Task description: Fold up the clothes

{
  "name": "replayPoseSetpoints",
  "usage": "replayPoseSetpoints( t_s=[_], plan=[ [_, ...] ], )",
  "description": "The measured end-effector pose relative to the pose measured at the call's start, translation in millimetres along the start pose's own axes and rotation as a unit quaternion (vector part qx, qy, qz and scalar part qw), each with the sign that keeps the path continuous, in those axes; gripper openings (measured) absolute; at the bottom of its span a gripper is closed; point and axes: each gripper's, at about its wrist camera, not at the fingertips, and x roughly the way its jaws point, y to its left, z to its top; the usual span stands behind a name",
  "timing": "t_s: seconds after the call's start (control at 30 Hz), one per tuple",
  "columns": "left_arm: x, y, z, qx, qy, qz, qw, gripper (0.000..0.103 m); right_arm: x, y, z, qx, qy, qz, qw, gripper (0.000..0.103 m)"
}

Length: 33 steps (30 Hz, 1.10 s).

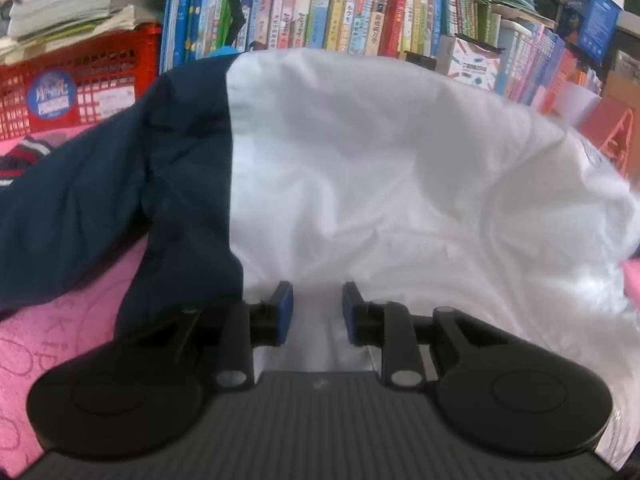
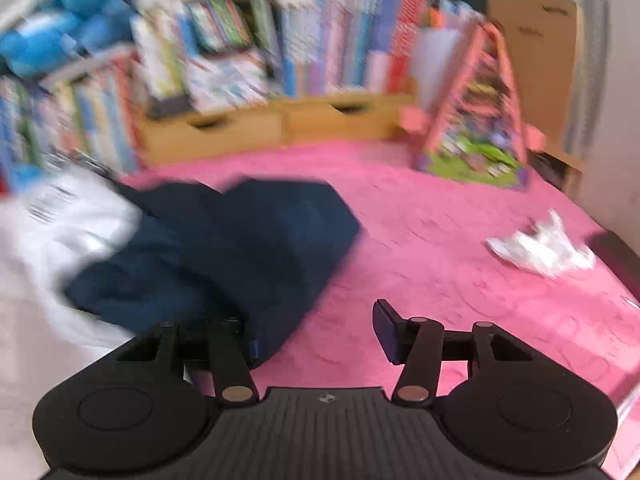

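A white garment (image 1: pixel 400 168) with navy sleeves lies spread on the pink bed cover (image 1: pixel 72 352). One navy sleeve (image 1: pixel 100 200) trails off to the left. My left gripper (image 1: pixel 318 312) hovers at the garment's near edge, jaws slightly apart, with white cloth lying between the blue pads (image 1: pixel 284 312) but not pinched. In the blurred right wrist view, the other navy sleeve (image 2: pixel 224 256) lies folded beside the white body (image 2: pixel 60 232). My right gripper (image 2: pixel 318 338) is open at the sleeve's near corner. Navy cloth covers its left finger, and its right finger (image 2: pixel 386 332) stands free over the pink cover (image 2: pixel 440 240).
Packed bookshelves (image 1: pixel 340 20) run along the far side, with a red plastic basket (image 1: pixel 80 80) at the left. A striped garment (image 1: pixel 24 160) lies by the basket. A crumpled white item (image 2: pixel 540 248), a pink triangular stand (image 2: pixel 476 120) and wooden drawers (image 2: pixel 280 124) lie to the right.
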Motion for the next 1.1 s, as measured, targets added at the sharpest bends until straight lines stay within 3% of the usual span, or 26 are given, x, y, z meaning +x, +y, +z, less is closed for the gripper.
replayPoseSetpoints(
  t_s=[0.13, 0.17, 0.2, 0.27, 0.33, 0.43, 0.53, 0.6, 0.63, 0.67, 0.8, 0.93, 1.03, 1.1],
  plan=[
    [-3, -8, -4, 0.019, -0.005, 0.008, 0.9998, 0.035, -39, 20, 37, -0.009, -0.047, 0.146, 0.988, 0.071],
    [-3, -9, -4, 0.023, -0.005, 0.009, 0.9997, 0.036, -46, 27, 47, -0.017, -0.061, 0.171, 0.983, 0.076],
    [-3, -10, -4, 0.027, -0.004, 0.01, 0.9996, 0.037, -46, 36, 58, -0.032, -0.076, 0.166, 0.983, 0.078],
    [-2, -11, -4, 0.032, -0.003, 0.012, 0.9994, 0.039, -25, 57, 80, -0.063, -0.097, 0.12, 0.986, 0.08],
    [-2, -10, -3, 0.033, -0.003, 0.012, 0.9994, 0.04, 28, 81, 87, -0.093, -0.062, 0.068, 0.991, 0.079],
    [-1, -8, -3, 0.029, -0.004, 0.011, 0.9995, 0.04, 106, 116, 95, -0.134, -0.004, -0.002, 0.991, 0.07],
    [-1, -7, -3, 0.024, -0.005, 0.01, 0.9996, 0.04, 163, 133, 76, -0.137, 0.07, 0.0, 0.988, 0.07],
    [-1, -9, -4, 0.026, -0.004, 0.012, 0.9996, 0.04, 174, 130, 64, -0.12, 0.08, 0.005, 0.99, 0.063],
    [0, -10, -3, 0.028, -0.004, 0.014, 0.9995, 0.04, 175, 126, 62, -0.111, 0.075, 0.005, 0.991, 0.031],
    [0, -11, -4, 0.028, -0.004, 0.014, 0.9995, 0.04, 169, 122, 63, -0.107, 0.06, -0.013, 0.992, 0.005],
    [0, -9, -5, 0.024, -0.005, 0.012, 0.9996, 0.04, 125, 96, 84, -0.133, -0.053, -0.099, 0.985, 0.006],
    [0, -8, -5, 0.021, -0.005, 0.011, 0.9997, 0.04, 64, 23, 113, -0.086, -0.157, -0.191, 0.965, 0.006],
    [0, -10, -6, 0.027, -0.004, 0.016, 0.9995, 0.04, 31, -57, 122, -0.021, -0.18, -0.242, 0.953, 0.01],
    [1, -11, -6, 0.029, -0.004, 0.017, 0.9994, 0.041, 30, -104, 115, 0.017, -0.153, -0.246, 0.957, 0.028]
  ],
)
